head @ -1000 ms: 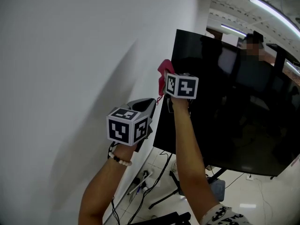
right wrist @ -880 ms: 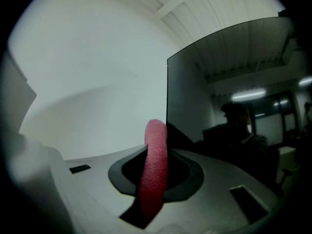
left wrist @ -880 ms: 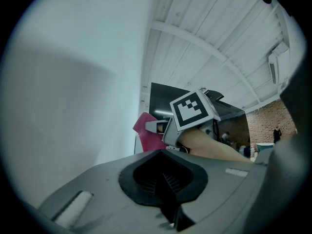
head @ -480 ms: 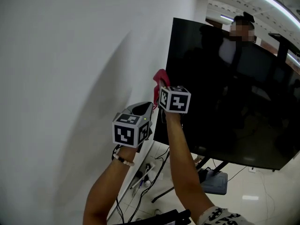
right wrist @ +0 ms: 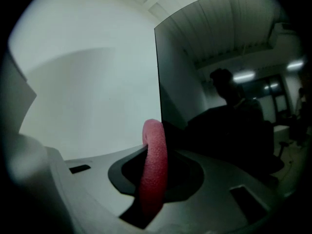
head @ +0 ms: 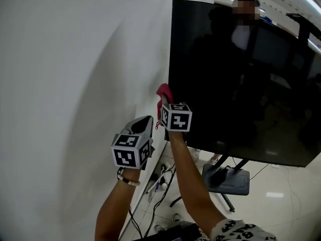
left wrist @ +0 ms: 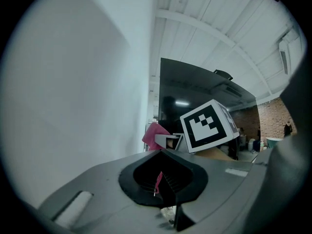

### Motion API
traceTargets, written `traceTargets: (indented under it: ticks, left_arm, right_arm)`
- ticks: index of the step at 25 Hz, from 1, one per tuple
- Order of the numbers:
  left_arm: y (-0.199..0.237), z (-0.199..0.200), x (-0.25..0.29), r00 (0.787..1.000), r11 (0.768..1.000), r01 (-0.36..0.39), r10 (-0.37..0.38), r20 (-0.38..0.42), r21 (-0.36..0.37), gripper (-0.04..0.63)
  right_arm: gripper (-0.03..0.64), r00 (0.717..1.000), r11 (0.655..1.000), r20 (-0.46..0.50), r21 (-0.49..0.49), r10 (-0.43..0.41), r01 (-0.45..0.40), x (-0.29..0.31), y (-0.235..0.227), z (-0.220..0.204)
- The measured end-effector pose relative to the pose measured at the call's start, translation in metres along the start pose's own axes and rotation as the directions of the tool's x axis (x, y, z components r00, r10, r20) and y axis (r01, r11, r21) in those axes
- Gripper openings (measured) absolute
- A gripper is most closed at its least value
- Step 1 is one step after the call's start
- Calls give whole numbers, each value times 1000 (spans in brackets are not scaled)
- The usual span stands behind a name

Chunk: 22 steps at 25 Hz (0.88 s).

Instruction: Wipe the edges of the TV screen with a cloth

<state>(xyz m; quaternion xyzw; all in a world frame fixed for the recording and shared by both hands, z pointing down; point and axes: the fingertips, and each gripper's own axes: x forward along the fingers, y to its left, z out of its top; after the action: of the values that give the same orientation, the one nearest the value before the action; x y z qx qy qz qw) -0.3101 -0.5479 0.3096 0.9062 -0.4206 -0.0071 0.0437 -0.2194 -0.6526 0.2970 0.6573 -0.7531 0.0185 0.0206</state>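
Cloth (right wrist: 154, 152) looked soft and limp, best taken by its bunched fold, where the right gripper (right wrist: 155, 182) was clamped. Left gripper (left wrist: 163, 182) jaws sat together, empty.

In the head view the TV (head: 241, 84) runs off the right edge of the frame, and its lower left corner is stuck behind the right gripper (head: 165, 108). Most of the cloth (head: 163, 93) hides there too, with just a pink bit poking out above. The cables (head: 159, 187) at bottom centre lead to bits too small to make out. In the right gripper view the cloth's lower end disappears down the jaw slot.
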Motion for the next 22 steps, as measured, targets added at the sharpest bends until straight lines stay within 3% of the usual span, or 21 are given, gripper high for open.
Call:
traceTargets:
  ticks: [11, 22]
  left_arm:
    - [-6, -53, 6, 998, 998, 26, -30, -62, -56, 2]
    - [-9, -62, -11, 996, 999, 24, -28, -88, -45, 2]
  right_arm:
    - [67, 996, 997, -91, 70, -23, 29, 8, -5, -104]
    - [67, 976, 981, -215, 177, -40, 80, 14, 3, -197]
